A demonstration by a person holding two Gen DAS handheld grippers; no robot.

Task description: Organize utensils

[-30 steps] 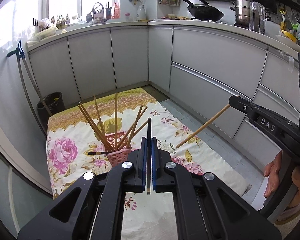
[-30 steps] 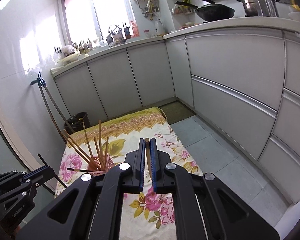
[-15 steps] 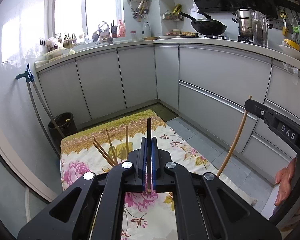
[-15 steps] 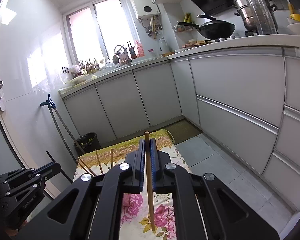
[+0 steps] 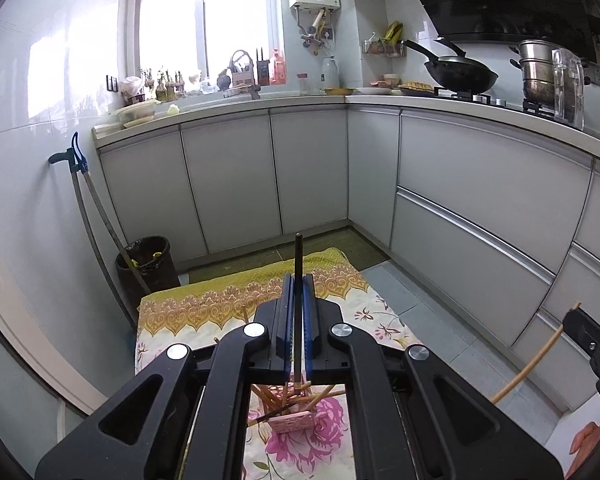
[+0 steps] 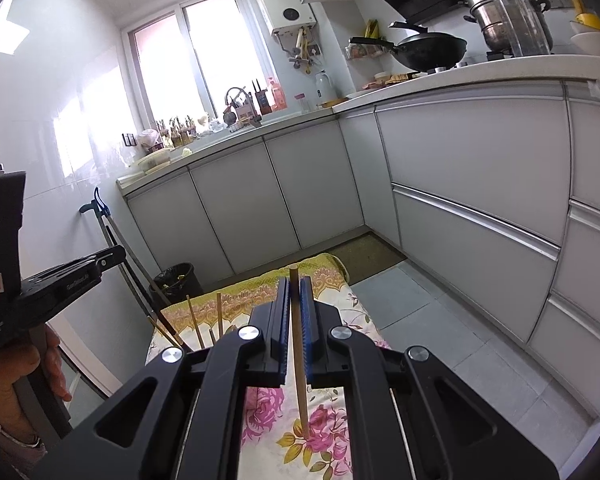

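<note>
**Two chopsticks in hand above a part-filled holder**

Largest element: the flowered cloth (image 5: 204, 312), spread on the kitchen floor below and ahead of both grippers, with grey cabinets beyond it. No loose utensil shows on the parts of the cloth left uncovered by the grippers; much of it is hidden.

On the cloth, directly beneath the left gripper (image 5: 297, 292), stands the pink holder (image 5: 291, 423). Several wooden chopsticks (image 5: 320, 397) lean in it at mixed angles, with one dark stick among them, so part of the sorting appears done. In the right wrist view their upper ends rise just left of the right gripper (image 6: 295, 300); the holder itself is hidden there.

Left gripper: jaws pressed together on a dark chopstick (image 5: 298, 264), held nearly upright, its top projecting past the fingertips and its lower end hanging just above the holder.

Right gripper: jaws pinching a pale wooden chopstick (image 6: 300, 380), tilted slightly, its lower end over the cloth and to the right of the holder.

Judgement: both held sticks remain to be placed; the dark one looks nearer to insertion. Whether more utensils wait out of view cannot be told.
</note>
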